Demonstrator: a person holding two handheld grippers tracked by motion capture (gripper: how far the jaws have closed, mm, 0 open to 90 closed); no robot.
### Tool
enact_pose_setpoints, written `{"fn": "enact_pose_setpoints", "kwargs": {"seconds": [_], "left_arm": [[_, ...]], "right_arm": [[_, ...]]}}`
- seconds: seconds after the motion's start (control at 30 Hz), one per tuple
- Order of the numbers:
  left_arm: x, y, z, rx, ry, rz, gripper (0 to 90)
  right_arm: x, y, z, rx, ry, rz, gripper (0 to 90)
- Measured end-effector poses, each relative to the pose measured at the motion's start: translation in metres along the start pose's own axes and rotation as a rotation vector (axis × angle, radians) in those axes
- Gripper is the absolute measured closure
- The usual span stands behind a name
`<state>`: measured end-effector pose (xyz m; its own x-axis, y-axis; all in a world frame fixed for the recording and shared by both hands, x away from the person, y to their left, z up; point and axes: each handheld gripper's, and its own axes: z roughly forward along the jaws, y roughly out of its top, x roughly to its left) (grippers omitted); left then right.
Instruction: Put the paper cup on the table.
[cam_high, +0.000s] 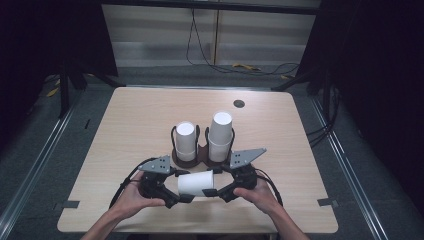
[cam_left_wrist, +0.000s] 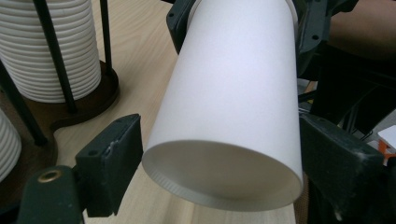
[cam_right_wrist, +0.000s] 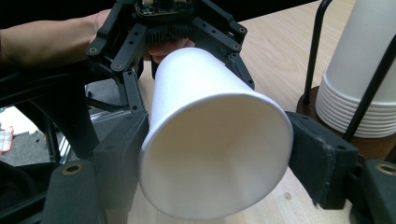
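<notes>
One paper cup (cam_high: 196, 183), held level above the bench (cam_high: 125, 125) between both grippers. Right gripper (cam_right_wrist: 215, 154) fingers closed on its base; left gripper (cam_left_wrist: 210, 154) fingers spread wide around its rim. Judged light, thin-walled, easily crushed; best gripped gently near the stiffer base.

from my seat, the cup's (cam_left_wrist: 233, 107) open mouth sits cut off by the left gripper view's top edge. the cup stacks (cam_right_wrist: 359, 88) run past the right gripper view's top and right edges, their tops unseen.
</notes>
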<state>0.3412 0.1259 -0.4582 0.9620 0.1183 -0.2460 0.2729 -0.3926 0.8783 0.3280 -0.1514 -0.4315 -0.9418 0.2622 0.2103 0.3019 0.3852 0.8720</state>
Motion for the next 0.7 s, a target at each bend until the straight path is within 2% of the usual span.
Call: {"fn": "enact_pose_setpoints", "kwargs": {"seconds": [0.03, 0.13, 0.17, 0.23, 0.3, 0.4, 0.53, 0.67, 0.7], "left_arm": [[0.000, 0.000, -0.001, 0.012, 0.015, 0.017, 15.7], [0.000, 0.000, -0.003, 0.019, 0.032, 0.017, 15.6], [0.001, 0.000, -0.004, 0.031, 0.054, 0.027, 15.7], [0.001, 0.000, -0.004, 0.036, 0.069, 0.029, 15.7], [0.002, -0.001, -0.006, 0.035, 0.064, 0.015, 15.7], [0.003, -0.002, -0.008, 0.050, 0.080, 0.022, 15.7], [0.005, -0.003, -0.009, 0.057, 0.092, 0.009, 15.7], [0.007, -0.004, -0.013, 0.054, 0.124, 0.003, 15.7], [0.008, -0.006, -0.016, 0.046, 0.142, 0.001, 15.7]], "right_arm": [[0.000, 0.000, -0.001, -0.002, -0.005, 0.006, 25.1], [-0.001, 0.000, -0.003, -0.006, -0.019, 0.012, 25.2], [-0.001, 0.000, -0.004, -0.008, -0.022, 0.014, 25.1], [-0.002, 0.000, -0.004, -0.008, -0.031, 0.014, 25.2], [-0.004, 0.000, -0.007, -0.013, -0.049, 0.023, 25.2], [-0.005, 0.000, -0.008, -0.015, -0.058, 0.032, 25.3], [-0.005, 0.000, -0.010, -0.013, -0.078, 0.045, 25.2], [-0.006, 0.001, -0.014, -0.007, -0.109, 0.061, 25.2], [-0.006, 0.001, -0.016, 0.002, -0.132, 0.068, 25.3]]}}
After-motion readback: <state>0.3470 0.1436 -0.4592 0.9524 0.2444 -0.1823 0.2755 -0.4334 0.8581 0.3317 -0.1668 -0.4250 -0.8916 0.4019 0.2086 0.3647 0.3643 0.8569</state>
